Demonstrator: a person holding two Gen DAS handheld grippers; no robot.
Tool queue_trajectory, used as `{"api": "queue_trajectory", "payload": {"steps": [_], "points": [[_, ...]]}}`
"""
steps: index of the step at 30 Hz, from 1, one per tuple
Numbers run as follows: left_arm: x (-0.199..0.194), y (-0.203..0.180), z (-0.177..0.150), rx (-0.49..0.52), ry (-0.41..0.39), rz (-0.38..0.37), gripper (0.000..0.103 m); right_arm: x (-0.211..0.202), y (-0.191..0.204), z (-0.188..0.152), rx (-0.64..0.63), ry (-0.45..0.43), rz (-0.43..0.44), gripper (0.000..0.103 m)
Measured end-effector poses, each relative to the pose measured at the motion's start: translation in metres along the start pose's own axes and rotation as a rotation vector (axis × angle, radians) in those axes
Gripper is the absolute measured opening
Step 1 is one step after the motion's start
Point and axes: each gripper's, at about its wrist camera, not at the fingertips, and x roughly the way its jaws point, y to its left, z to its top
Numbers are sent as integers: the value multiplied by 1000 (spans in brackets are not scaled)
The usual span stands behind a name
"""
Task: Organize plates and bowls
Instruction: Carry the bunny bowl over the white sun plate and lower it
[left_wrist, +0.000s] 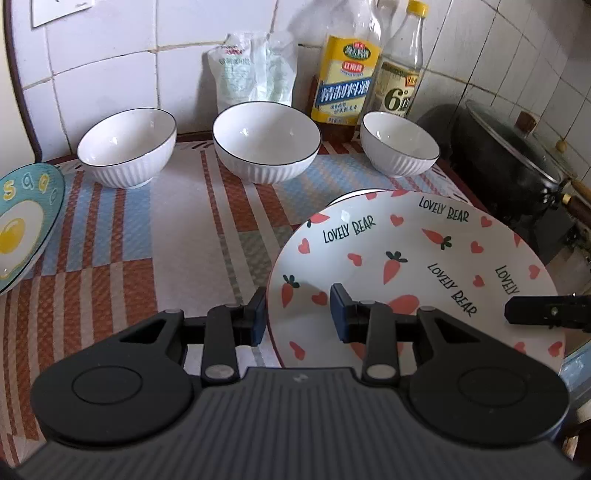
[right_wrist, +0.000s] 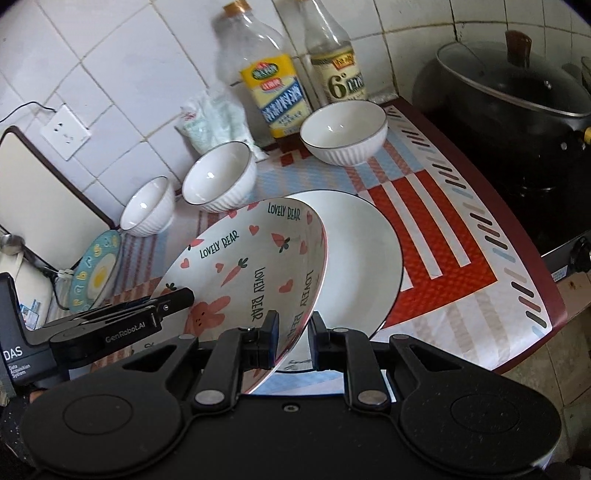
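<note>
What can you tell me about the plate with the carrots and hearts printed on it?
The white glazed deep plate with pink carrots, hearts and "LOVELY BEAR" lettering also shows a pink bear. It looks ceramic, with a pinkish rim. It is tilted above a plain white dark-rimmed plate. The right tongs are shut on its near rim; the left tongs straddle the opposite rim.

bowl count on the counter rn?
3, all white ribbed bowls in a row by the tiled wall: left bowl, middle bowl, right bowl beside the bottles. None stacked; more could sit outside the views.
</note>
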Motion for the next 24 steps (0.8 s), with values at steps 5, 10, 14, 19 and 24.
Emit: {"api": "queue_trajectory", "payload": {"steps": [5,10,14,19,24], "points": [[12,-4,5,10,25,16,34,13,-13,4,25,23,3,21],[22,-8,11,31,52,42,34,26,-18,6,42,62,3,21],[28,-12,18,42,64,64,34,29,-22,6,65,78,16,22],[39,-22,25,52,140,69,34,38,-28,12,65,93,-33,23],[45,-25,28,25,225,50,33,41,-29,19,22,91,-101,25]]}}
